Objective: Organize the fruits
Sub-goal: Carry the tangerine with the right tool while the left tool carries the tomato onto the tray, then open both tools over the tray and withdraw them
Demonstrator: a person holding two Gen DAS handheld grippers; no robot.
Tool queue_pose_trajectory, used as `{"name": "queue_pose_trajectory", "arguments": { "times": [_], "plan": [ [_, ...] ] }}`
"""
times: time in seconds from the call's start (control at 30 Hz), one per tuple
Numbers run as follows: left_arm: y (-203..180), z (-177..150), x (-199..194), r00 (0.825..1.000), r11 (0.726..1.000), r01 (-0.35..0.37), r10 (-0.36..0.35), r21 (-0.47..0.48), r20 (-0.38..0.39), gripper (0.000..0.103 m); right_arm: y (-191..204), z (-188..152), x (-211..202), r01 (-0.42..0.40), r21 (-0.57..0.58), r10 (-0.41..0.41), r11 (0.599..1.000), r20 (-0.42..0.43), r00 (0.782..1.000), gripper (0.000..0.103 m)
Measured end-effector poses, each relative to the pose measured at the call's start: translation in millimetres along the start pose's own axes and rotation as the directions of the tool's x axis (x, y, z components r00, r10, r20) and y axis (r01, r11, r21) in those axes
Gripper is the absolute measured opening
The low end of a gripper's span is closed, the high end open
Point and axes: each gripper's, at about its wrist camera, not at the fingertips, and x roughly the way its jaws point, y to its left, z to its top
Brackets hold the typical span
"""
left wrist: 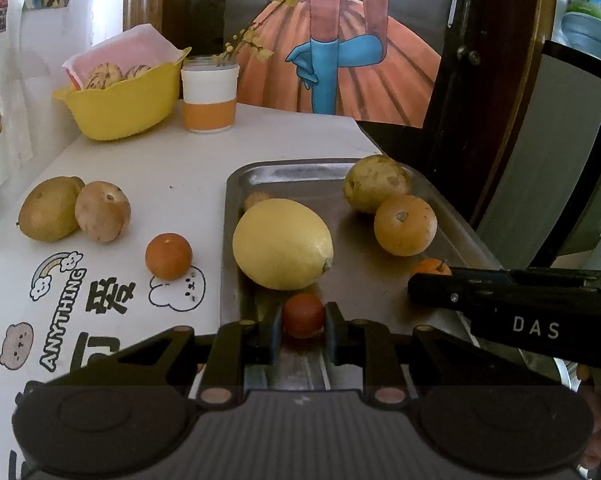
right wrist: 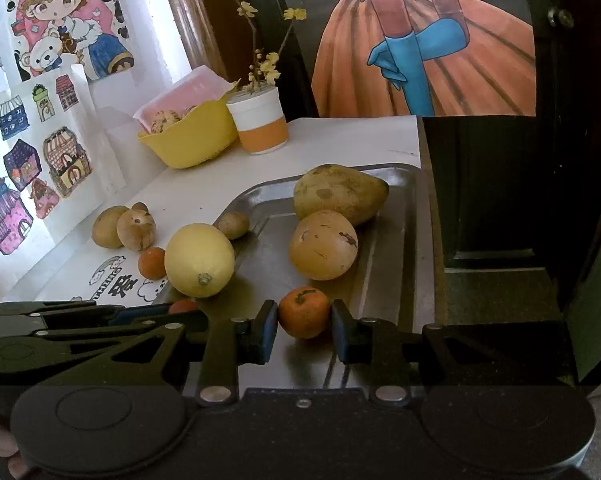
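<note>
A metal tray (left wrist: 380, 300) holds a large yellow lemon-like fruit (left wrist: 282, 244), a greenish-brown pear (left wrist: 376, 184), an orange (left wrist: 405, 225) and a small brown fruit (left wrist: 256, 199). My left gripper (left wrist: 303, 314) is shut on a small red fruit (left wrist: 303, 315) low over the tray's near end. My right gripper (right wrist: 303, 320) is shut on a small mandarin (right wrist: 303, 312) over the tray's near right part, close beside the left one. On the table left of the tray lie two brownish fruits (left wrist: 50, 208) (left wrist: 102, 211) and a small orange (left wrist: 168, 256).
A yellow bowl (left wrist: 120, 108) with round items and pink paper stands at the back left, beside a white-and-orange cup (left wrist: 209, 98) with flower twigs. The tray reaches the table's right edge, with a dark wooden door (right wrist: 500, 200) beyond. Drawings cover the wall on the left.
</note>
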Motion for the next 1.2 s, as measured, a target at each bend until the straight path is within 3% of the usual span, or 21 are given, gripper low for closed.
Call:
{"name": "queue_pose_trajectory", "arguments": {
  "times": [0.23, 0.4, 0.53, 0.87, 1.0, 1.2],
  "plan": [
    [1.6, -1.0, -3.9, 1.0, 1.0, 0.002, -0.002, -0.014, 0.01, 0.028, 4.3, 0.4, -2.5, 0.025, -0.023, -0.025, 0.999, 0.011, 1.0, 0.037],
    [4.3, -2.0, -10.8, 1.0, 0.999, 0.0, 0.001, -0.034, 0.021, 0.039, 5.8, 0.2, -12.3, 0.032, -0.028, -0.031, 0.999, 0.038, 0.999, 0.052],
    [6.6, -1.9, -24.9, 0.998, 0.998, -0.011, 0.015, -0.056, 0.058, 0.064, 9.6, 0.7, -25.7, 0.045, -0.044, -0.041, 0.998, 0.075, 0.996, 0.061],
    [20.8, -7.0, -70.0, 0.987, 0.994, -0.062, 0.075, -0.095, 0.141, 0.099, 23.2, -1.6, -70.0, 0.068, -0.073, -0.055, 0.995, 0.157, 0.986, 0.084],
    [29.5, -12.6, -90.5, 0.982, 0.99, -0.062, 0.083, -0.127, 0.171, 0.102, 30.5, -7.4, -87.3, 0.062, -0.066, -0.049, 0.996, 0.175, 0.983, 0.102],
    [45.6, -25.2, -115.1, 0.98, 0.986, -0.084, 0.108, -0.146, 0.17, 0.102, 47.1, -22.9, -107.4, 0.038, -0.057, -0.03, 0.998, 0.137, 0.99, 0.102]
  ]
}}
